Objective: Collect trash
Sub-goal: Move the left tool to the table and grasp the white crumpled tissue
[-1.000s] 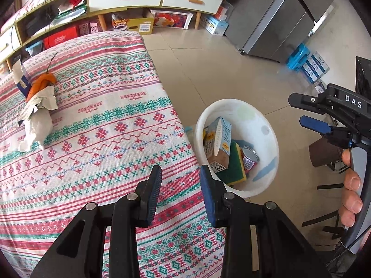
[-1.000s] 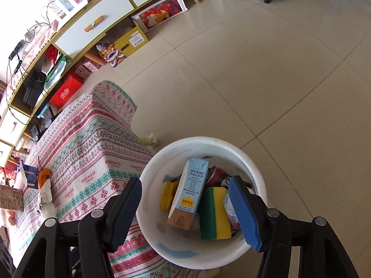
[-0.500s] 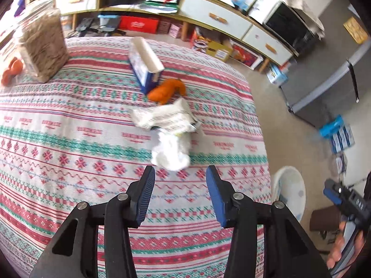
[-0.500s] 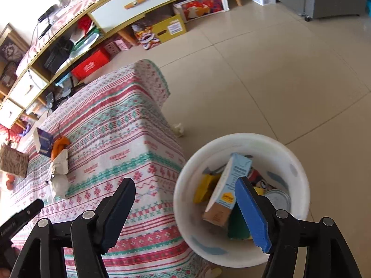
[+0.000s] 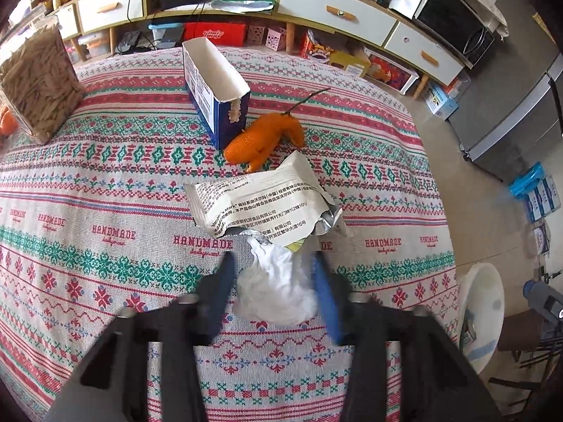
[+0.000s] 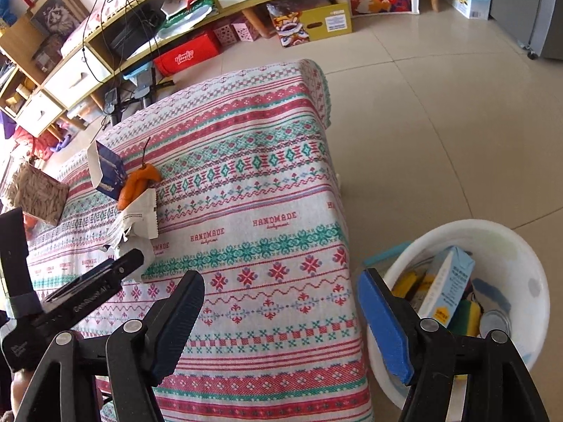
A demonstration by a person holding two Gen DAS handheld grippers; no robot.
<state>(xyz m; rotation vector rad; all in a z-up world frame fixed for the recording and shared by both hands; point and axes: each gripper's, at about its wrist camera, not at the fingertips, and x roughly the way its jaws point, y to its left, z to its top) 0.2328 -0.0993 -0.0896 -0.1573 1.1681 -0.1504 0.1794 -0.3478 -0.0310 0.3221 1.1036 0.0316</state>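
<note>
In the left wrist view, the left hand-held gripper (image 5: 272, 281) fills the bottom of the frame. Its jaws have just been closing, and in this blurred picture its fingers stand on either side of a crumpled white tissue (image 5: 278, 292) with the wad between them; whether the pads already press on it I cannot tell. The tissue lies on the patterned cloth covering the surface (image 5: 105, 218), just below frame centre. Touching its upper edge is a torn white wrapper (image 5: 260, 200) printed with black text. Above that, near the middle, sits an orange peel (image 5: 264, 137), leaning against an open blue-and-white carton (image 5: 214, 91). At the upper left stands a clear container of pale sticks (image 5: 37, 81). The white bin (image 5: 482, 313) shows at the lower right, on the floor beside the surface.

In the right wrist view, the right hand-held gripper (image 6: 281, 320) stands wide apart at the bottom of the frame, nothing between its fingers, over the near edge of the cloth. The bin (image 6: 527, 256) at lower right holds a milk carton (image 6: 447, 285), a sponge (image 6: 464, 316) and a can (image 6: 496, 323).
</note>
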